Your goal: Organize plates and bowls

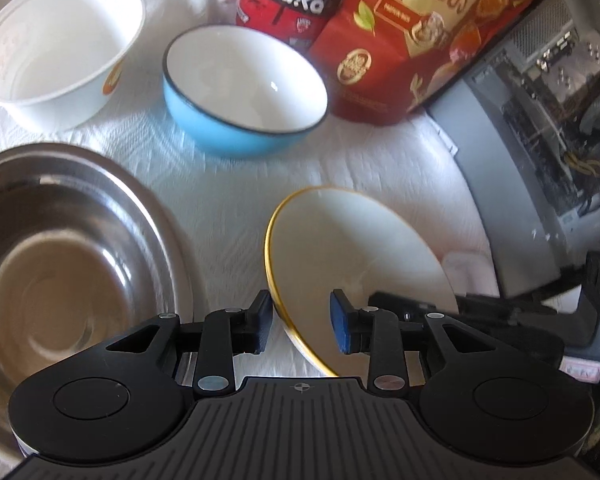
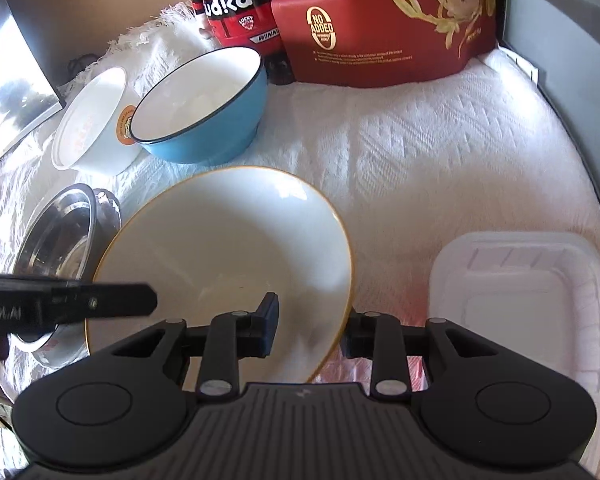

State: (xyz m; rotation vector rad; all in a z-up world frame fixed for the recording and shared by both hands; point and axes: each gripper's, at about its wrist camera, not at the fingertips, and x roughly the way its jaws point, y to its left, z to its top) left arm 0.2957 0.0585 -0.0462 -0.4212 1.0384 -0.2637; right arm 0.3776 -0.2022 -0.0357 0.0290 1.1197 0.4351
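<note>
A white plate with a gold rim (image 2: 228, 260) is tilted over the white cloth, and its left edge overlaps the steel bowl (image 2: 56, 236). My right gripper (image 2: 310, 330) is shut on the plate's near right rim, one finger over the inside and one under the edge. In the left wrist view the plate (image 1: 360, 248) has its near rim running between the fingers of my left gripper (image 1: 302, 322). That gripper stands open, with its pads apart from the rim. The steel bowl (image 1: 60, 260) lies just left of it. A blue bowl (image 1: 244, 88) and a white paper bowl (image 1: 56, 48) stand behind.
A red snack bag (image 2: 380, 20) and a red toy figure (image 2: 236, 12) stand at the back of the cloth. A white plastic container (image 2: 516, 300) sits at the near right. A grey computer case (image 1: 540, 120) borders the right side.
</note>
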